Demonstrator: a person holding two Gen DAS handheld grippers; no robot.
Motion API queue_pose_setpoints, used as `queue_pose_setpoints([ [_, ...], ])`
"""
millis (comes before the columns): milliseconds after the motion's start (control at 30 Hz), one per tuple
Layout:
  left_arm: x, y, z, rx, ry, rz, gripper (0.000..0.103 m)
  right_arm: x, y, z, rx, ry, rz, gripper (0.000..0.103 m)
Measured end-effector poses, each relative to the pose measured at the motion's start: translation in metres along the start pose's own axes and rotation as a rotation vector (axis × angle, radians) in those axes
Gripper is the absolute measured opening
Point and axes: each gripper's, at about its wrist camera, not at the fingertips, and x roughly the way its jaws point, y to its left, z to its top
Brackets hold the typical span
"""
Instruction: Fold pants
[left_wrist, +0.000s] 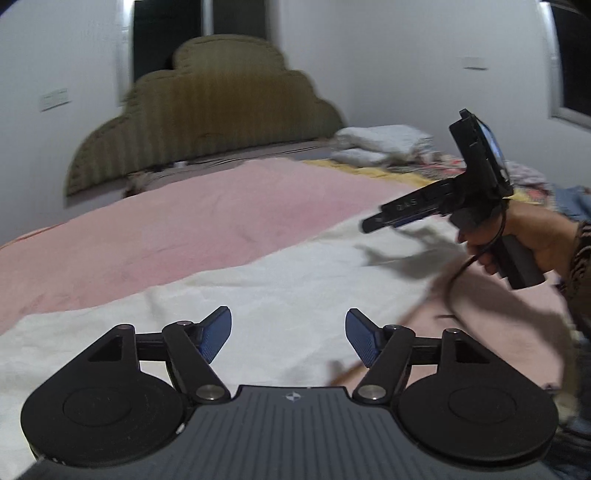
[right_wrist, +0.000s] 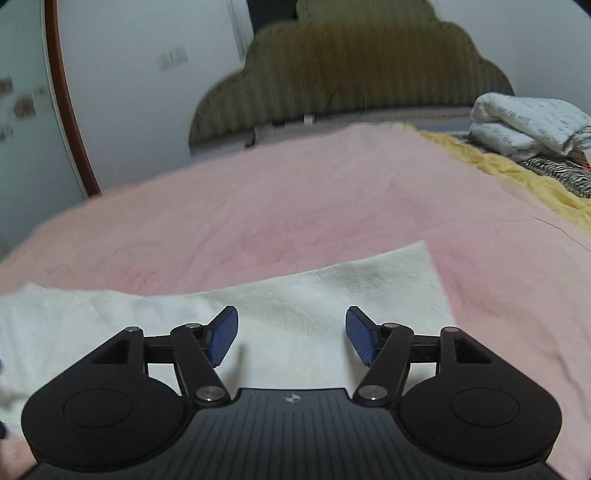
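Observation:
White pants (left_wrist: 280, 280) lie flat across the near side of a pink bedspread (left_wrist: 207, 218); in the right wrist view the pants (right_wrist: 332, 295) end in a straight edge at the right. My left gripper (left_wrist: 288, 336) hovers over the white cloth with its blue pads apart and nothing between them. My right gripper (right_wrist: 291, 338) is open too, above the cloth, holding nothing. In the left wrist view the right gripper (left_wrist: 373, 223) is seen from the side at the right, held up by a hand (left_wrist: 532, 236).
An olive padded headboard (left_wrist: 210, 122) stands at the far end of the bed. Folded white bedding (right_wrist: 524, 125) and patterned cloth lie on a yellow blanket (right_wrist: 517, 173) at the right. A dark cable (left_wrist: 454, 280) hangs from the right gripper's handle.

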Motion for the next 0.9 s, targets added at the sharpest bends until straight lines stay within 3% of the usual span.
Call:
queue_pose_setpoints([
  [133, 0.017, 0.026, -0.009, -0.093, 0.078, 0.125, 0.072, 0.043, -0.023, 0.017, 0.073, 0.032, -0.103, 0.064],
  [233, 0.02, 0.04, -0.014, -0.144, 0.096, 0.188, 0.072, 0.038, -0.033, 0.02, 0.14, 0.008, -0.252, 0.065],
  [267, 0.02, 0.045, -0.014, -0.157, 0.098, 0.211, 0.073, 0.031, -0.03, 0.018, 0.139, 0.0, -0.261, 0.066],
  [400, 0.022, 0.056, -0.018, -0.211, 0.133, 0.232, 0.079, -0.007, -0.012, -0.008, 0.108, -0.023, -0.054, 0.073],
  [500, 0.024, 0.051, -0.02, -0.171, 0.145, 0.245, 0.086, -0.021, -0.006, -0.03, 0.086, 0.023, 0.05, 0.08],
  [567, 0.024, 0.044, -0.022, -0.129, 0.142, 0.271, 0.09, -0.018, -0.007, -0.04, 0.044, 0.052, -0.002, 0.081],
  [700, 0.025, 0.037, -0.021, -0.107, 0.13, 0.283, 0.091, -0.036, -0.003, -0.046, 0.068, -0.011, -0.125, 0.081],
  [767, 0.025, 0.035, -0.021, -0.109, 0.122, 0.29, 0.091, -0.049, 0.011, -0.05, 0.016, -0.028, -0.08, 0.081],
  [833, 0.023, 0.034, -0.021, -0.109, 0.118, 0.278, 0.091, -0.053, 0.024, -0.058, -0.073, 0.016, -0.024, 0.082],
  [900, 0.019, 0.033, -0.022, -0.118, 0.117, 0.232, 0.089, -0.051, 0.029, -0.072, -0.17, 0.069, -0.045, 0.083],
])
